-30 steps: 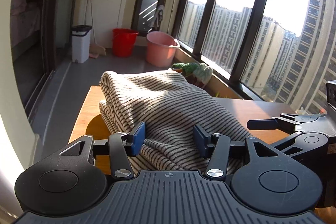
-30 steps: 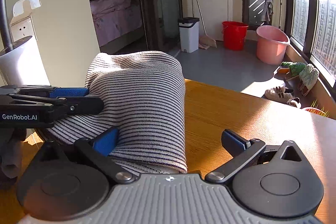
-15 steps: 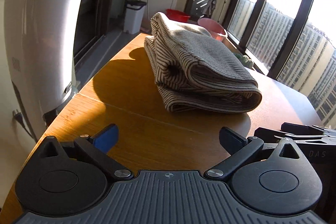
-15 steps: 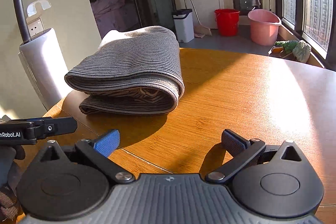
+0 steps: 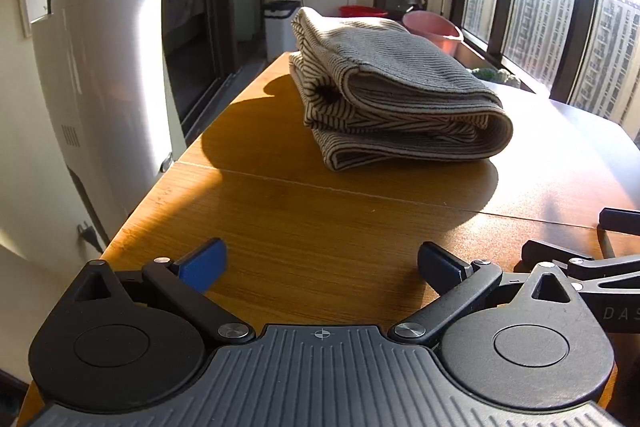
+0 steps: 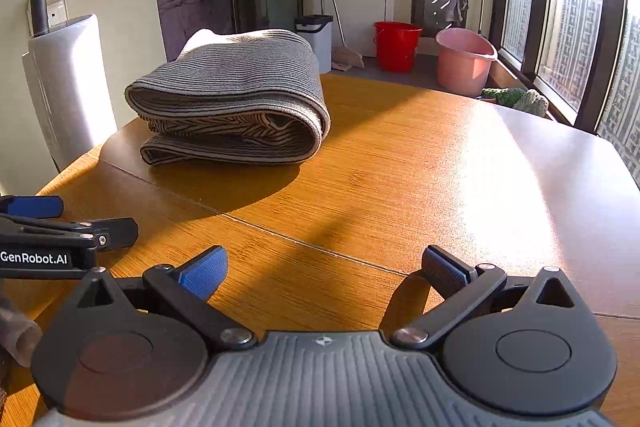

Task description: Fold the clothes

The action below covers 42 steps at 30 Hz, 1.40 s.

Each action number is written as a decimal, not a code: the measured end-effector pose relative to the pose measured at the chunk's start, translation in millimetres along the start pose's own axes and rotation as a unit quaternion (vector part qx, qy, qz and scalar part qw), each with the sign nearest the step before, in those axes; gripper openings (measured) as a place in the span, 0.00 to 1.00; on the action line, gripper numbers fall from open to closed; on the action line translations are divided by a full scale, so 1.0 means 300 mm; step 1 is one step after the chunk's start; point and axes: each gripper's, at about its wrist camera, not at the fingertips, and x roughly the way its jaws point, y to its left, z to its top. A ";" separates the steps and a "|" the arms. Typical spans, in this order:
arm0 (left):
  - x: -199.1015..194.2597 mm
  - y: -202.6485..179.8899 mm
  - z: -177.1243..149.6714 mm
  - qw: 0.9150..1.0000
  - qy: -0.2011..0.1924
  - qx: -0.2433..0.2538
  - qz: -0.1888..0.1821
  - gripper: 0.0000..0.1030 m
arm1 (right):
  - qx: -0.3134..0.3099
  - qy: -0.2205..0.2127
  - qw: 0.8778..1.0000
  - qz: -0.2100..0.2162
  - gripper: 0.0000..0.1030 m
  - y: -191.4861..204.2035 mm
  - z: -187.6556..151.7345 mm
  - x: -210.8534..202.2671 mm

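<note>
Now folded striped garment [image 5: 396, 103] on table [image 5: 320, 219], white appliance [image 5: 104, 87] beside; both hand-held grippers [image 5: 320, 265] [image 6: 324, 267] wide open, empty.

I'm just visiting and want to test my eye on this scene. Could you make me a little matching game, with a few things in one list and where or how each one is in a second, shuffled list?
Things:
1. striped garment
2. red bucket
3. left gripper
4. white appliance

Places or states:
A. open, holding nothing
B. standing beside the table's edge
C. folded on the wooden table
D. on the floor next to the pink bucket

Pairs: 1-C, 2-D, 3-A, 4-B
</note>
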 end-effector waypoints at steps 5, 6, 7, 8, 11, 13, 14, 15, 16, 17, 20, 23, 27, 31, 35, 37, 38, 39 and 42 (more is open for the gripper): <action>0.000 0.005 -0.002 1.000 0.001 -0.004 0.002 1.00 | 0.010 0.000 1.000 -0.005 1.00 -0.018 0.013 0.017; -0.001 0.004 -0.002 1.000 0.001 -0.003 0.004 1.00 | 0.011 0.000 1.000 -0.005 1.00 -0.019 0.014 0.019; -0.002 0.003 -0.003 1.000 0.002 -0.004 0.005 1.00 | 0.012 -0.001 1.000 -0.006 1.00 -0.019 0.013 0.019; -0.004 0.003 -0.004 1.000 0.002 -0.005 0.007 1.00 | 0.012 -0.001 1.000 -0.006 1.00 -0.019 0.012 0.020; -0.003 0.001 -0.003 1.000 0.002 -0.005 0.008 1.00 | 0.010 0.000 1.000 -0.004 1.00 -0.019 0.013 0.024; 0.000 0.000 -0.002 1.000 0.002 -0.005 0.008 1.00 | 0.007 0.000 1.000 -0.001 1.00 -0.021 0.012 0.024; 0.001 -0.002 -0.002 1.000 0.002 -0.004 0.009 1.00 | 0.006 -0.001 1.000 0.001 1.00 -0.025 0.010 0.022; 0.001 -0.003 -0.003 1.000 0.001 -0.004 0.010 1.00 | 0.006 -0.001 1.000 0.001 1.00 -0.026 0.010 0.021; 0.001 -0.004 -0.003 1.000 0.001 -0.004 0.011 1.00 | 0.005 -0.001 1.000 0.002 1.00 -0.026 0.010 0.021; 0.001 -0.005 -0.003 1.000 0.000 -0.005 0.011 1.00 | 0.005 -0.001 1.000 0.002 1.00 -0.025 0.011 0.021; 0.001 -0.005 -0.004 1.000 -0.001 -0.005 0.011 1.00 | 0.005 -0.001 1.000 0.001 1.00 -0.025 0.012 0.021; 0.001 -0.006 -0.005 1.000 -0.001 -0.006 0.012 1.00 | 0.005 -0.001 1.000 0.001 1.00 -0.025 0.011 0.021; 0.001 -0.004 -0.006 1.000 -0.001 -0.006 0.012 1.00 | 0.006 -0.001 1.000 0.002 1.00 -0.026 0.011 0.021; 0.001 -0.003 -0.006 1.000 -0.001 -0.006 0.012 1.00 | 0.006 -0.001 1.000 0.002 1.00 -0.026 0.011 0.020; 0.001 -0.003 -0.006 1.000 -0.001 -0.006 0.012 1.00 | 0.006 -0.001 1.000 0.002 1.00 -0.026 0.012 0.020; 0.001 -0.003 -0.006 1.000 -0.001 -0.006 0.012 1.00 | 0.006 -0.001 1.000 0.002 1.00 -0.026 0.011 0.020; 0.001 -0.002 -0.006 1.000 -0.001 -0.006 0.011 1.00 | 0.006 -0.001 1.000 0.002 1.00 -0.026 0.011 0.020; 0.001 -0.002 -0.006 1.000 -0.002 -0.006 0.011 1.00 | 0.006 -0.001 1.000 0.002 1.00 -0.026 0.011 0.020; 0.001 -0.003 -0.007 1.000 -0.002 -0.006 0.011 1.00 | 0.006 -0.001 1.000 0.002 1.00 -0.026 0.011 0.020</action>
